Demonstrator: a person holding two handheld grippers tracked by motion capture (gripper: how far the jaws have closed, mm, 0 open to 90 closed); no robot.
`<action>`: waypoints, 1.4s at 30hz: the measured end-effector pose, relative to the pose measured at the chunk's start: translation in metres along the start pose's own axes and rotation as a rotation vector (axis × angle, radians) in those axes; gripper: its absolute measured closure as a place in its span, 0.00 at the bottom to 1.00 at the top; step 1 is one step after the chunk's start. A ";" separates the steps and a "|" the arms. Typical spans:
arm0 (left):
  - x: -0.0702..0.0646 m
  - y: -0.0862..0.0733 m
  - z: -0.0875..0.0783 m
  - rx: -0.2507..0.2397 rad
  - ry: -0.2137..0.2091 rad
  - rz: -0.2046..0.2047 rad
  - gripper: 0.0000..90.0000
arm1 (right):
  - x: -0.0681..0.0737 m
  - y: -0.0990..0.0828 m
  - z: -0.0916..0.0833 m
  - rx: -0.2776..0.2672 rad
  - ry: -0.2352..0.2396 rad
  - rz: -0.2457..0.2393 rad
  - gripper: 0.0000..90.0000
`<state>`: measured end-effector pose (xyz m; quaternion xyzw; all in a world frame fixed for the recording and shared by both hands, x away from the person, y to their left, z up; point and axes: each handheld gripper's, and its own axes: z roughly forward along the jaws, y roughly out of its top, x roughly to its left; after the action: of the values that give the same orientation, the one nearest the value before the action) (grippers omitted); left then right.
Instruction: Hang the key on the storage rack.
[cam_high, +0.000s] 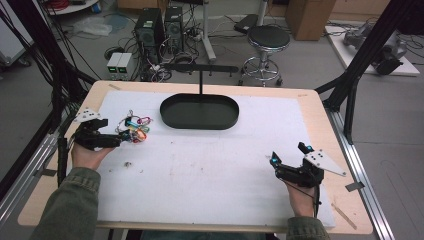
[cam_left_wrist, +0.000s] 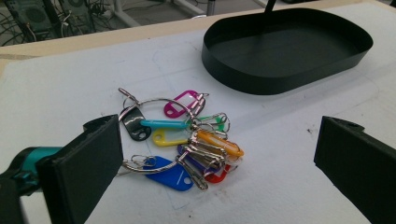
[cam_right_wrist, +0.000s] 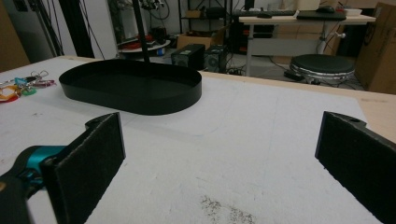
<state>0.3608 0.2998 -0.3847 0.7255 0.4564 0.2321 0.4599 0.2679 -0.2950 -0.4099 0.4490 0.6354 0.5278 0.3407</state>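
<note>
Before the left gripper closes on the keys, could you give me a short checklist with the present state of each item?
1. Left gripper open: ok, jaws stand wide apart.
2. Keys between the jaws: ok in the left gripper view, lying ahead of them on the mat.
3. Keys free of the gripper: ok, no jaw touches them.
4. Tray empty: ok, nothing lies in it.
5. Right gripper clear of the keys: ok, open and far off, near the mat's other side.
6. Jaw height for a grasp: cannot tell.
</note>
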 end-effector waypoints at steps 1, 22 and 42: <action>0.000 0.001 0.001 0.004 -0.004 -0.001 0.02 | 0.000 0.000 0.000 0.002 0.000 0.002 0.00; 0.011 0.020 0.041 0.127 -0.046 -0.008 0.02 | 0.001 0.000 0.002 0.008 0.012 -0.008 0.00; 0.017 0.026 0.073 0.322 -0.085 -0.013 0.11 | 0.000 0.000 0.000 0.005 0.010 -0.013 0.00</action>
<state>0.4353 0.2777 -0.3977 0.7960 0.4725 0.1221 0.3581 0.2685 -0.2952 -0.4101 0.4432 0.6411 0.5263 0.3399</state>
